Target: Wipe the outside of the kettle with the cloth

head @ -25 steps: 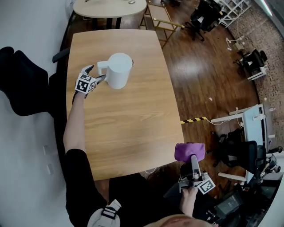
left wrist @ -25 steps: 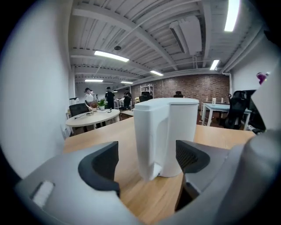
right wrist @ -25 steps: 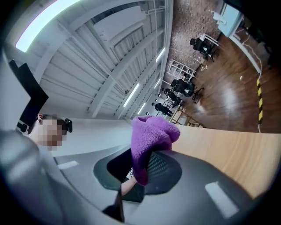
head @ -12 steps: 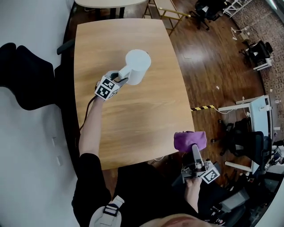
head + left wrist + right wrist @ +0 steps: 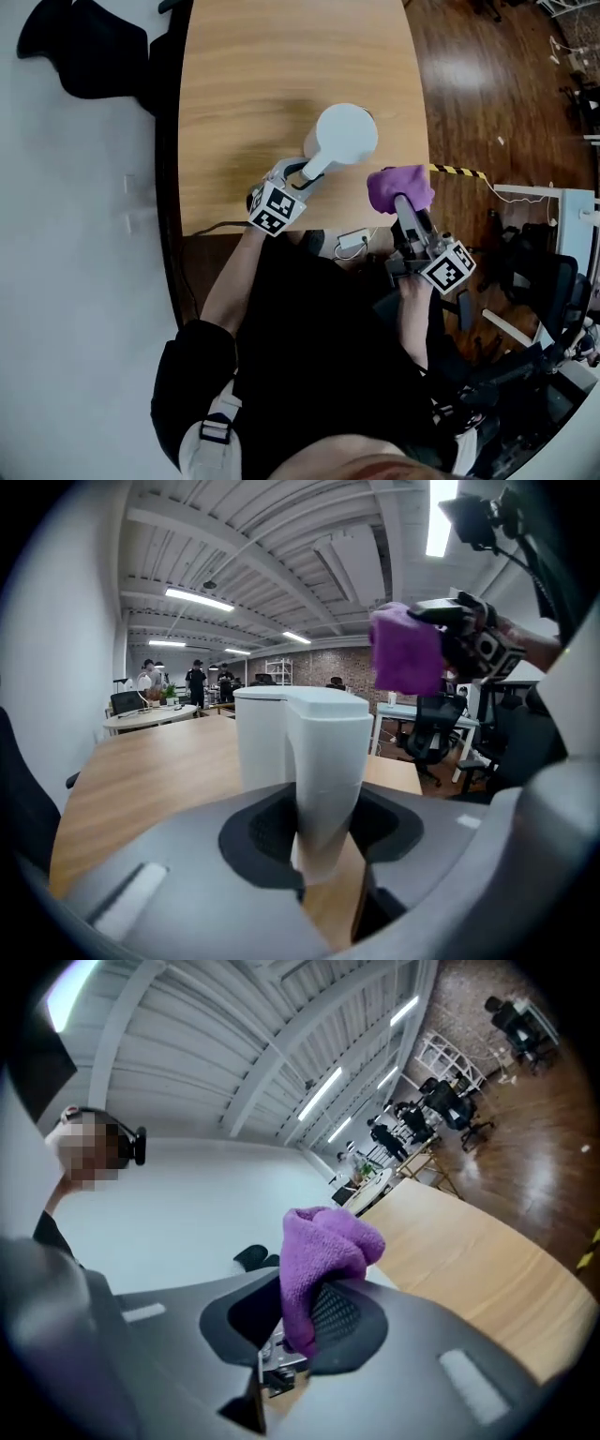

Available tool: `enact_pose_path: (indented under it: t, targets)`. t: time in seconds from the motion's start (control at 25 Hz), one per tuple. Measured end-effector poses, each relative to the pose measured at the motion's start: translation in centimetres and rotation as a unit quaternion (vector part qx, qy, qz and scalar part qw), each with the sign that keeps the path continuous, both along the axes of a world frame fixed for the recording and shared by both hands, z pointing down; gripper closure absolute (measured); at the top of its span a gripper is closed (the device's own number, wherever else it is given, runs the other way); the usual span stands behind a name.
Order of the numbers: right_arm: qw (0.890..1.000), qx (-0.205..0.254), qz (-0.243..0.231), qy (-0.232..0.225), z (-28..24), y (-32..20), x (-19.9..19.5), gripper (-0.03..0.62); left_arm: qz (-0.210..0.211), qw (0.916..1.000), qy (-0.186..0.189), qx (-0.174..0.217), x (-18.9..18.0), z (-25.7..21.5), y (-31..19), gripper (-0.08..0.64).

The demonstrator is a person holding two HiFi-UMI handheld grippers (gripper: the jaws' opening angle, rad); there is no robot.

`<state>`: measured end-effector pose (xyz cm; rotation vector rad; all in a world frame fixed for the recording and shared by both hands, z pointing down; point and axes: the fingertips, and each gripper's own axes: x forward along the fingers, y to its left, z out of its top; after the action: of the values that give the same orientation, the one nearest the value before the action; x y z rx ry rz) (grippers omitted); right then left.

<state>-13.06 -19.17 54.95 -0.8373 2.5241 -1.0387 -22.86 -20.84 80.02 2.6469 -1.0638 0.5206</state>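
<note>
Left claw (image 5: 300,174), just closed, clamps the white kettle (image 5: 345,136) by its handle (image 5: 317,169); right claw (image 5: 403,202) grips the purple cloth (image 5: 397,184).

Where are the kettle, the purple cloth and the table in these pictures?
kettle (image 5: 347,134), head view, on its round white top.
purple cloth (image 5: 398,186), head view, on its bunched middle.
table (image 5: 262,84), head view, on bare wood behind the kettle.
</note>
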Motion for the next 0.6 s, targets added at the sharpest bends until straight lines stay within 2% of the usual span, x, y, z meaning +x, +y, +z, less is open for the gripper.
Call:
enact_pose_path:
  t: [0.08, 0.12, 0.16, 0.2, 0.24, 0.28, 0.36, 0.4, 0.44, 0.48, 0.6]
  targets:
    - [0.998, -0.008, -0.03, 0.05, 1.8, 0.0, -0.2, 0.534, -0.008, 1.0, -0.004, -0.003, 1.8, -0.3, 2.6, 0.295]
    - [0.996, 0.002, -0.056, 0.075, 2.2, 0.0, -1.2, 0.534, -0.01, 0.9999, -0.005, -0.004, 2.6, -0.5, 3.3, 0.295]
    - [0.99, 0.021, -0.087, 0.106, 2.4, 0.5, -2.7, 0.534, -0.011, 0.9999, -0.006, -0.006, 3.2, -0.6, 3.9, 0.295]
    - [0.981, 0.046, -0.12, 0.148, 2.8, 1.2, -4.3, 0.534, -0.011, 0.9999, -0.008, -0.008, 3.7, -0.7, 4.4, 0.295]
    - [0.965, 0.076, -0.155, 0.197, 3.6, 2.4, -6.1, 0.534, -0.012, 0.9998, -0.01, -0.01, 4.0, -0.7, 4.9, 0.295]
    - [0.944, 0.108, -0.189, 0.247, 4.5, 3.8, -8.0, 0.534, -0.013, 0.9998, -0.011, -0.012, 4.1, -0.7, 5.5, 0.295]
    - [0.893, 0.165, -0.245, 0.34, 7.2, 6.6, -11.5, 0.534, -0.014, 0.9997, -0.012, -0.016, 3.8, -0.5, 6.7, 0.295]
    - [0.872, 0.181, -0.262, 0.372, 8.7, 7.7, -12.7, 0.534, -0.014, 0.9997, -0.012, -0.018, 3.5, -0.2, 7.2, 0.295]
    - [0.861, 0.186, -0.269, 0.388, 9.8, 8.3, -13.3, 0.534, -0.012, 0.9997, -0.013, -0.019, 3.2, 0.0, 7.6, 0.295]
    - [0.861, 0.183, -0.267, 0.392, 10.4, 8.5, -13.4, 0.535, -0.009, 0.9997, -0.012, -0.018, 3.0, 0.1, 7.8, 0.296]
    - [0.882, 0.138, -0.217, 0.394, 10.5, 5.6, -10.8, 0.535, 0.007, 0.9998, -0.012, -0.016, 2.5, 0.3, 8.2, 0.295]
